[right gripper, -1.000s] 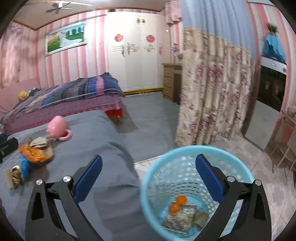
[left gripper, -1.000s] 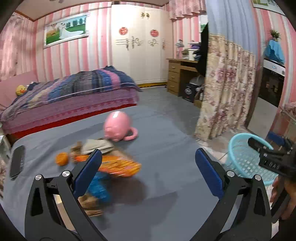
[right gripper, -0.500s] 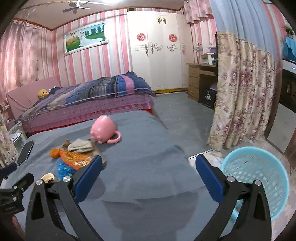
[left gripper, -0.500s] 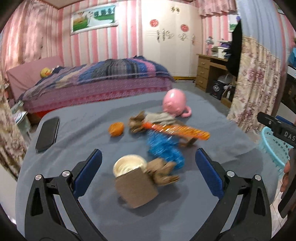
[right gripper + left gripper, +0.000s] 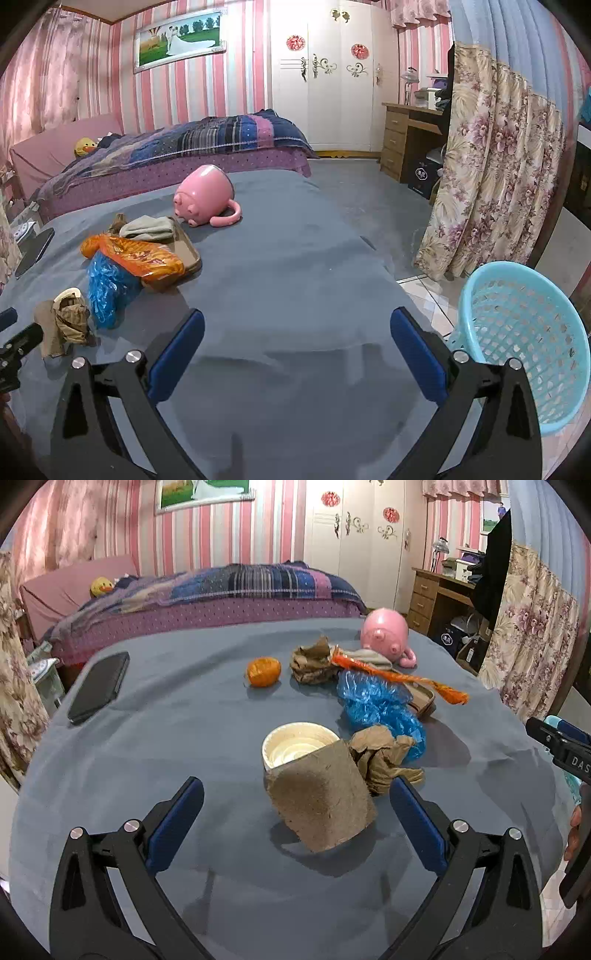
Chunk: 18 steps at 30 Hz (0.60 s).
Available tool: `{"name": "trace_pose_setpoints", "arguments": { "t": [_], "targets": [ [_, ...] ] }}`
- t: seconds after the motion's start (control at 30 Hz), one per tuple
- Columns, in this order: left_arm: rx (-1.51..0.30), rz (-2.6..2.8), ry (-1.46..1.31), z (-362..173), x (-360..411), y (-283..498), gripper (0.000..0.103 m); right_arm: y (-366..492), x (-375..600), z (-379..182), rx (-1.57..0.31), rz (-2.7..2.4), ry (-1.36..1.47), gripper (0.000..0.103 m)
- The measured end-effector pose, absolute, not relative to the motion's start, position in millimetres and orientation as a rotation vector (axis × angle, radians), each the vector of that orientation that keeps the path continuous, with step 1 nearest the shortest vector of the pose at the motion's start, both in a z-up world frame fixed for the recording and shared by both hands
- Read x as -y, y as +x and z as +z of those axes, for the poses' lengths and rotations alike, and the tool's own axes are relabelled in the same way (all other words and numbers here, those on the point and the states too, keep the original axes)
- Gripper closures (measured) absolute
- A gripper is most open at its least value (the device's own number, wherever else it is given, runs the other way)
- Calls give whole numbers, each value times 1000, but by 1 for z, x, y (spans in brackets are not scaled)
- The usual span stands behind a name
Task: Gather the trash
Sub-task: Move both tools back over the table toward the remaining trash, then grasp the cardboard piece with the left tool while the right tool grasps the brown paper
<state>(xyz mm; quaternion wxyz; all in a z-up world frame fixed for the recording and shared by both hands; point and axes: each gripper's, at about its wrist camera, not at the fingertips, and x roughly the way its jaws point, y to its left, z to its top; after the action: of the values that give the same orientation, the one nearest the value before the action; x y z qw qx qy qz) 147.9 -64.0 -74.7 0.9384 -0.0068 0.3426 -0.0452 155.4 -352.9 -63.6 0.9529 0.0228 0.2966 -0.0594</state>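
Trash lies on a grey-blue table. A brown paper cup lies on its side, white mouth away from me, right between the open fingers of my left gripper. Beside it are crumpled brown paper, a blue plastic bag, an orange wrapper, another brown wad and an orange peel. My right gripper is open and empty over bare table, the same pile to its left. A light blue basket stands on the floor at right.
A pink pig mug lies tipped at the table's far side. A black phone rests near the left edge. A flat brown tray sits under the wrapper. A bed, a desk and a floral curtain stand beyond.
My left gripper swung left and came down close to the paper cup. My right gripper turned left away from the basket, which has slid to the frame's right edge.
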Motion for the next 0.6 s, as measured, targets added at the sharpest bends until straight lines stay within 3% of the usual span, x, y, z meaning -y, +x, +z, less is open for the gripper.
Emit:
{"name": "trace_pose_setpoints", "arguments": {
  "t": [0.2, 0.23, 0.3, 0.6],
  "targets": [
    [-765, -132, -50, -84, 64, 159, 7, 160, 344, -68, -613, -107, 1, 5],
    [-772, -138, -47, -85, 64, 160, 14, 160, 344, -69, -615, -108, 1, 5],
    [-788, -168, -39, -88, 67, 161, 39, 161, 344, -69, -618, -105, 9, 5],
    [-723, -182, -56, -75, 55, 141, 73, 154, 311, -62, -593, -32, 0, 5]
  ]
}}
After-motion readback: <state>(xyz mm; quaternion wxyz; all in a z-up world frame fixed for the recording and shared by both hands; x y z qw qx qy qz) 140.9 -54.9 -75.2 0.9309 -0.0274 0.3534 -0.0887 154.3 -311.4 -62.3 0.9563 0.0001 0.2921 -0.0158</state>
